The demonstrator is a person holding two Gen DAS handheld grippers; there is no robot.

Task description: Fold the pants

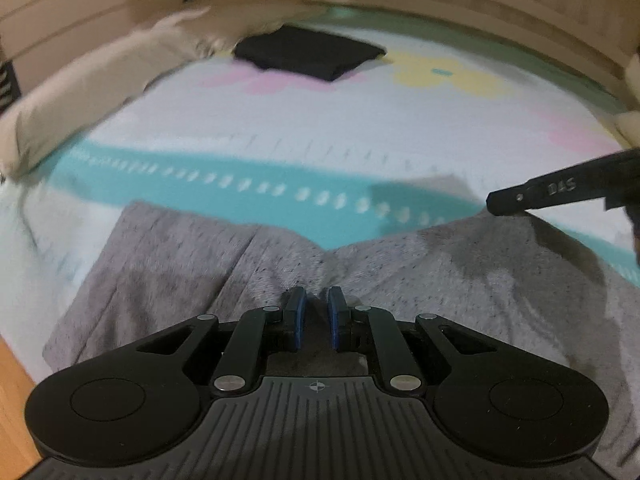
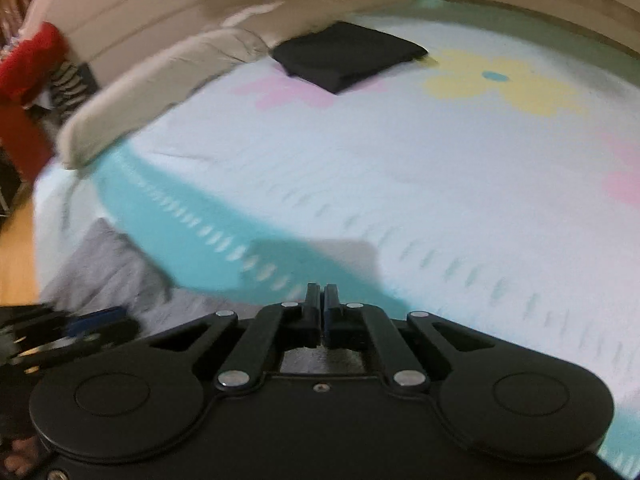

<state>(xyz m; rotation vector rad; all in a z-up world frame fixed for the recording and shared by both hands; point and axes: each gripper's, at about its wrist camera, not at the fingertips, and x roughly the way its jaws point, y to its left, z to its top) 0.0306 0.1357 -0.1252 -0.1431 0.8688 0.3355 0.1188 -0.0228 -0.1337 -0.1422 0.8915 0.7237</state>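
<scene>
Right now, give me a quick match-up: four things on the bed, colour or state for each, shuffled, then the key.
Things:
1. pants
2. folded cloth
3. flower print
4. stripe on the sheet

Colours or states:
A. yellow with a teal centre
B. grey, spread at the near edge of the bed
C. teal with white dashes
D. black, at the far end of the bed

Pairs: 1-B, 2-D, 3-A, 4-C

"DAS" on right hand-held gripper (image 1: 516, 200) finger.
</scene>
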